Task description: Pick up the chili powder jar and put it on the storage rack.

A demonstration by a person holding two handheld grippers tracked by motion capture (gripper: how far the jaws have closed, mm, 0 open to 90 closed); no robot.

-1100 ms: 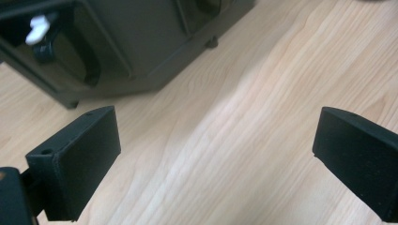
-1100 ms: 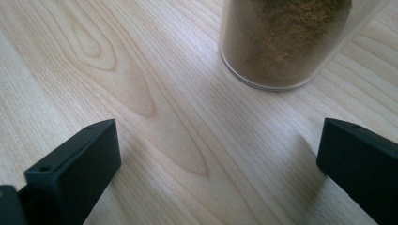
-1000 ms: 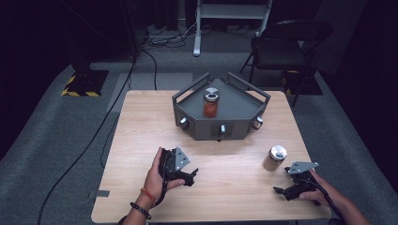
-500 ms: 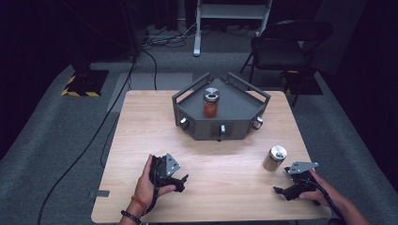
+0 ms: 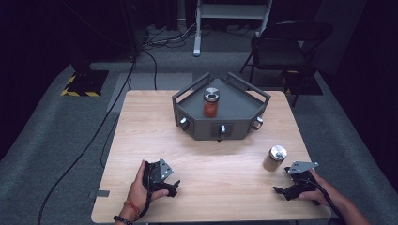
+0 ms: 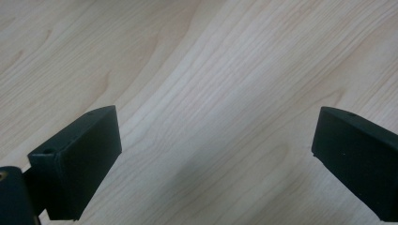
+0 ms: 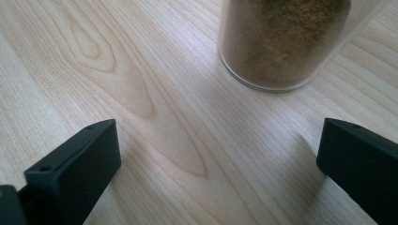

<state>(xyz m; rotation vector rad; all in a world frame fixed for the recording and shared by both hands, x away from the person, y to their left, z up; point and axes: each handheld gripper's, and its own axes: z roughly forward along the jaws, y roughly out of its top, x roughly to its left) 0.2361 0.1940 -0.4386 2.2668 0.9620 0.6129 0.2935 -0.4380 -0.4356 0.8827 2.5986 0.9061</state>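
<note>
The step in hand is judged to be the pick-up of the brown spice jar, which stands upright on the counter just ahead of the right gripper and a little toward its right-hand finger. The fingers of that gripper are spread wide with nothing between them, low over the wood. For a clean grasp, the gripper should be shifted so that the jar sits midway between the 2 fingers, then advanced until the glass wall, not the silver lid, lies between the pads. The fingers should be kept level and closed on the lower body of the jar, since a high or off-centre squeeze could tip it or let it twist out.

The left gripper rests low over bare counter, its fingers also held wide apart and empty; nothing lies ahead of them in its own view.

Farther beyond both sets of fingers a grey tray with raised rails and 3 knobs on its front is seen, and 1 red-filled jar stands in it. The stretch of counter between the fingers and the tray is bare, so no obstacle is met on a carry, though the tray's front wall would have to be cleared from above. A folding chair stands behind the counter.
</note>
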